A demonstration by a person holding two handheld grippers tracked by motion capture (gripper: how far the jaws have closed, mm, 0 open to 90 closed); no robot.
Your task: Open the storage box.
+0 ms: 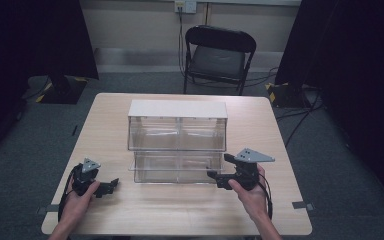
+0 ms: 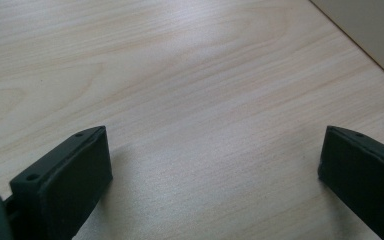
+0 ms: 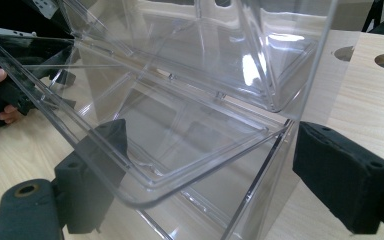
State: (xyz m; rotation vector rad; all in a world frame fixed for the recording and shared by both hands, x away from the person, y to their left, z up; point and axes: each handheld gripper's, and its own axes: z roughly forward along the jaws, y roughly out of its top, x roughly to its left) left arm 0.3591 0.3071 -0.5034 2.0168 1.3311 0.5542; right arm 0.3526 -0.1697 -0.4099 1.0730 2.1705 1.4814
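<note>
— Two claws on the desk (image 1: 130, 210) at once. Where is each?

— Left claw (image 1: 111, 185) sits low at the near left of the desk, held in a hand (image 1: 77, 200), well apart from the bin (image 1: 177, 142). Its jaws stand wide apart over bare wood, nothing between them.

— And the right one?

— Right claw (image 1: 219, 176) is at the bin's near right corner, in the other hand (image 1: 247, 192). In the right gripper view its jaws are spread wide, one on each side of that corner of the lower tier; the left jaw shows through the clear plastic. I cannot tell whether either jaw touches the plastic.

— Where is the bin?

— Mid-desk: a clear two-tier bin with a white top (image 1: 177, 108), the lower tier (image 3: 190, 165) jutting toward the person. A folding chair (image 1: 219, 57) stands beyond the desk.
</note>
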